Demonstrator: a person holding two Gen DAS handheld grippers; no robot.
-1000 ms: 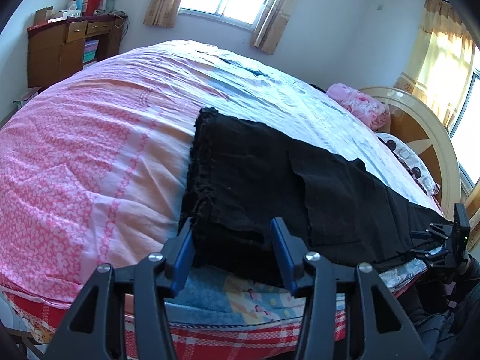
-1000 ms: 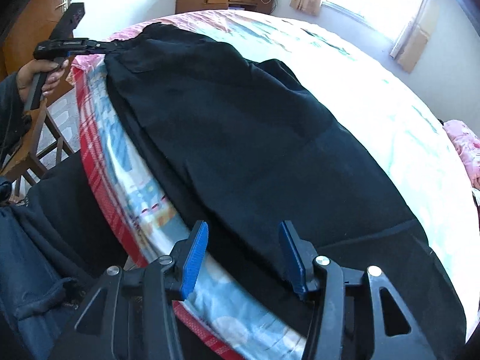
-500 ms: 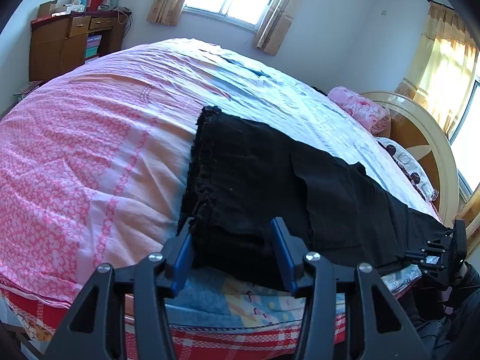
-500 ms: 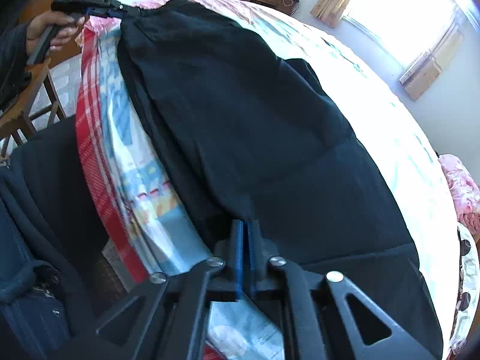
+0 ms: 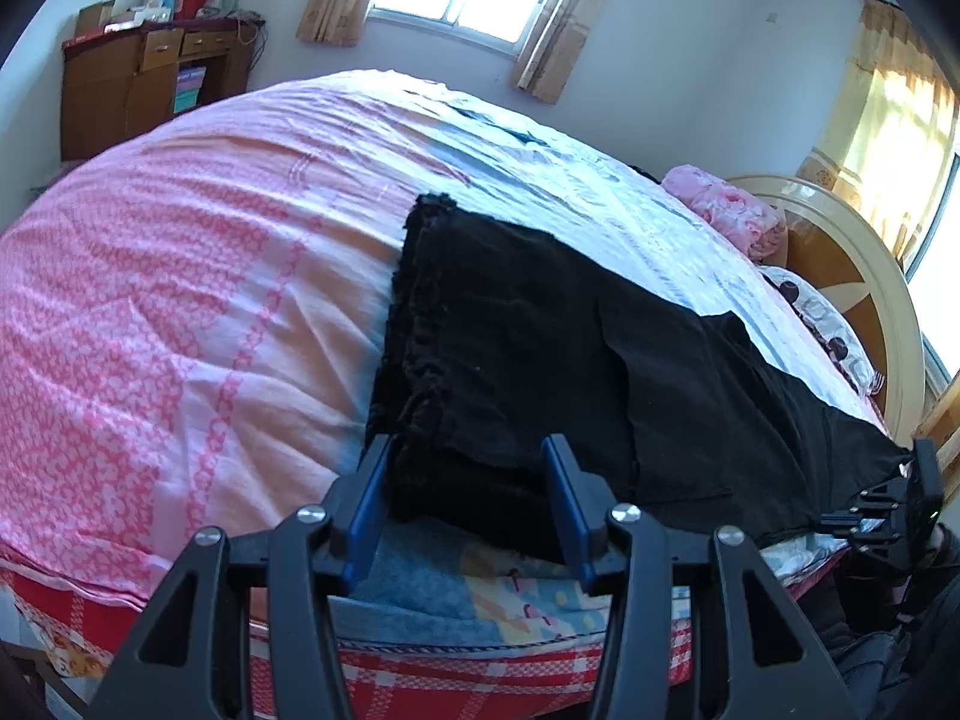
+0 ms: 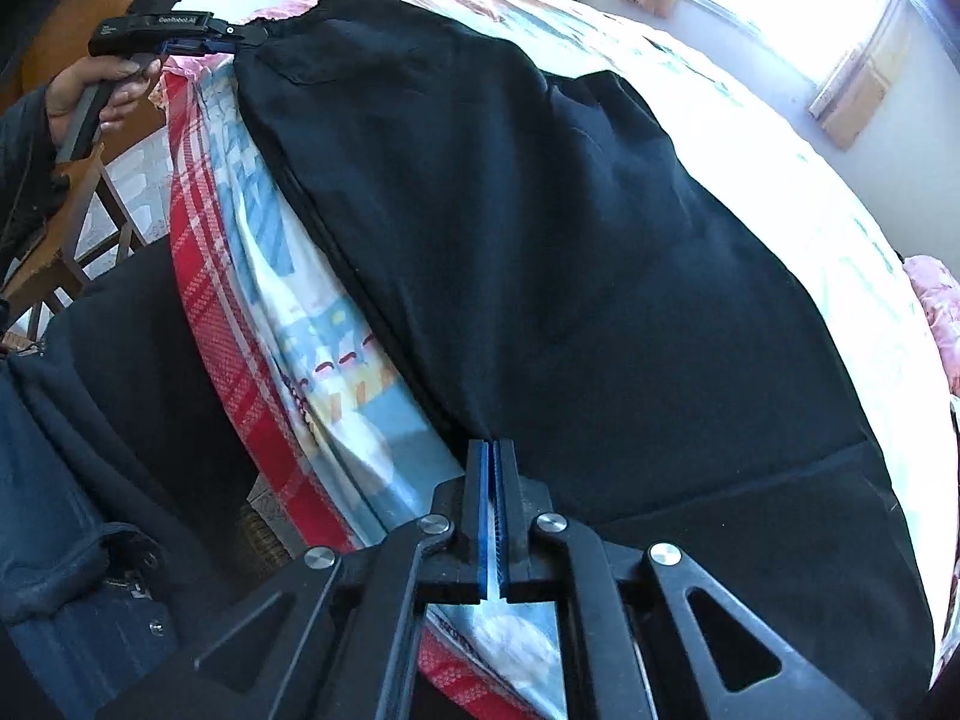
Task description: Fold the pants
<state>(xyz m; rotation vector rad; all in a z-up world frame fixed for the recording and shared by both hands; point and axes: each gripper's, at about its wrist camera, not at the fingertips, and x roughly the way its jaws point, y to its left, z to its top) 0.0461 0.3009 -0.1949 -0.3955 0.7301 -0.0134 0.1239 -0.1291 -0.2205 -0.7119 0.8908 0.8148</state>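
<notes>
Black pants [image 5: 540, 360] lie flat along the near edge of the bed [image 5: 180, 300], stretched out between the two tongs. Left tongs [image 5: 462, 498] stand partly open – the frayed leg ends sit between the blue pads, but whether the pads press on the cloth I cannot tell. Right tongs [image 6: 493, 450] are squeezed tight together at the pants' near edge, at the waist end – if they pinch any cloth is hard to see. A hand [image 6: 90, 90] holds the left tongs' handle.
</notes>
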